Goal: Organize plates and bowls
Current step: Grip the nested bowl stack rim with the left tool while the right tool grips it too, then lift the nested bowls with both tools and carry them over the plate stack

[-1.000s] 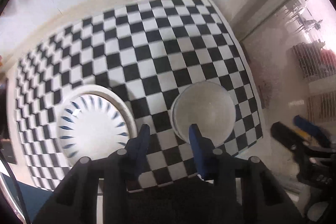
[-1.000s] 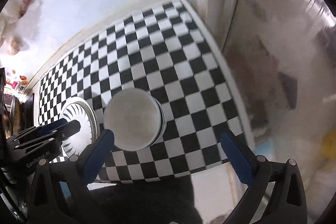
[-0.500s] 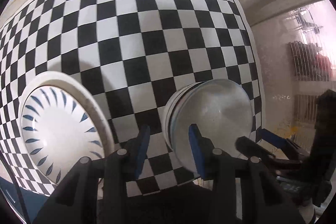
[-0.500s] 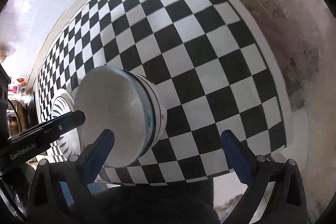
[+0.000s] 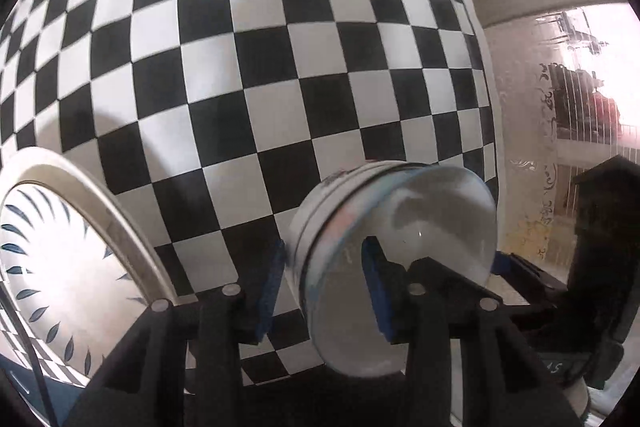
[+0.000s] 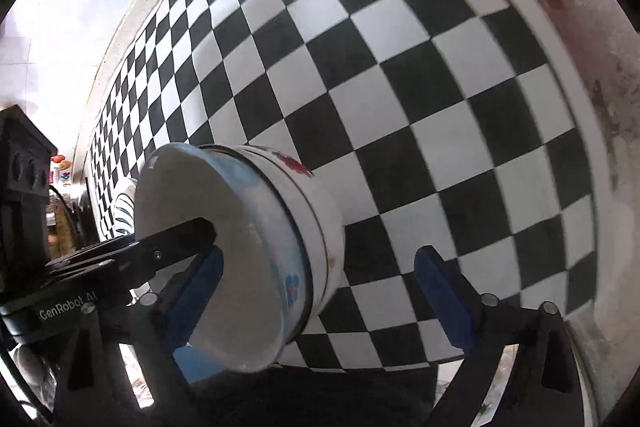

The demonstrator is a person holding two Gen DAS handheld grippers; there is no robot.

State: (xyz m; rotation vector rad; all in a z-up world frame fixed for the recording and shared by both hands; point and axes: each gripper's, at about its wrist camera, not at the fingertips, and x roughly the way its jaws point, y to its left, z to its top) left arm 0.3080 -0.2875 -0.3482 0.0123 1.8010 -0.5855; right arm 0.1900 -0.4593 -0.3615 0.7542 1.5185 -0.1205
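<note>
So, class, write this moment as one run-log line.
left gripper: open, astride bowl stack rim | right gripper: open, jaws just closing, stack wall between | plate: untouched

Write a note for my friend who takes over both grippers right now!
Left hand-held gripper: open, astride the left rim of the bowls, not pinching.
Right hand-held gripper: open, jaws just been closing, the bowls' right wall between them, not gripped.
Bowls: nested, standing on the cloth. Plate: on the cloth to their left, apart.
Done: bowls nested.
Left: probably grip the bowls and put them away, then the plate.
</note>
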